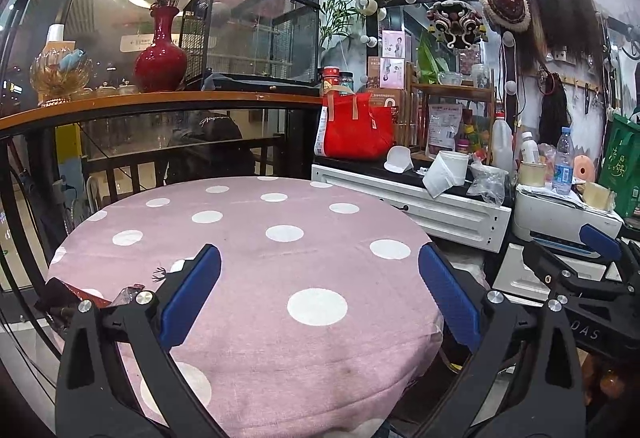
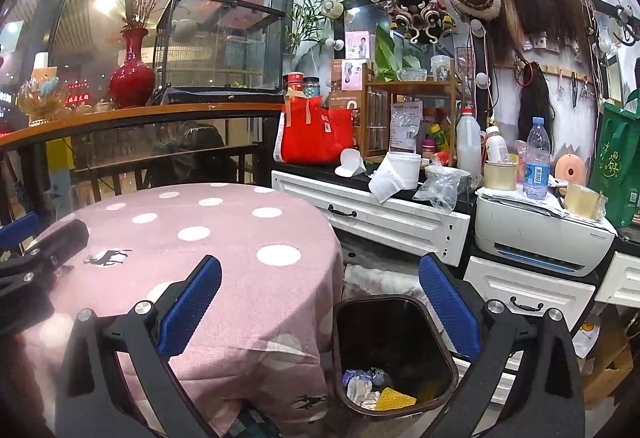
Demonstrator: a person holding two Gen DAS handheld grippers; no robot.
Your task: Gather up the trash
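Observation:
In the left wrist view my left gripper [image 1: 319, 254] stands open over the round table's pink, white-dotted cloth [image 1: 256, 262], nothing between its blue pads. A dark red wrapper [image 1: 76, 294] and a crinkled clear scrap [image 1: 128, 294] lie at the table's left edge, partly hidden by the left finger. In the right wrist view my right gripper [image 2: 320, 262] hangs open and empty above a dark brown bin [image 2: 348, 304] on the floor beside the table. Crumpled white and blue trash [image 2: 366, 388] and a yellow piece [image 2: 394, 400] lie in the bin's bottom.
A white drawer cabinet [image 2: 400, 218] right of the table carries a tipped paper cup [image 2: 394, 172], a clear plastic bag [image 2: 438, 186], bottles and a red bag [image 2: 316, 136]. A white printer [image 2: 540, 238] sits further right. A wooden rail with a red vase [image 1: 160, 54] runs behind.

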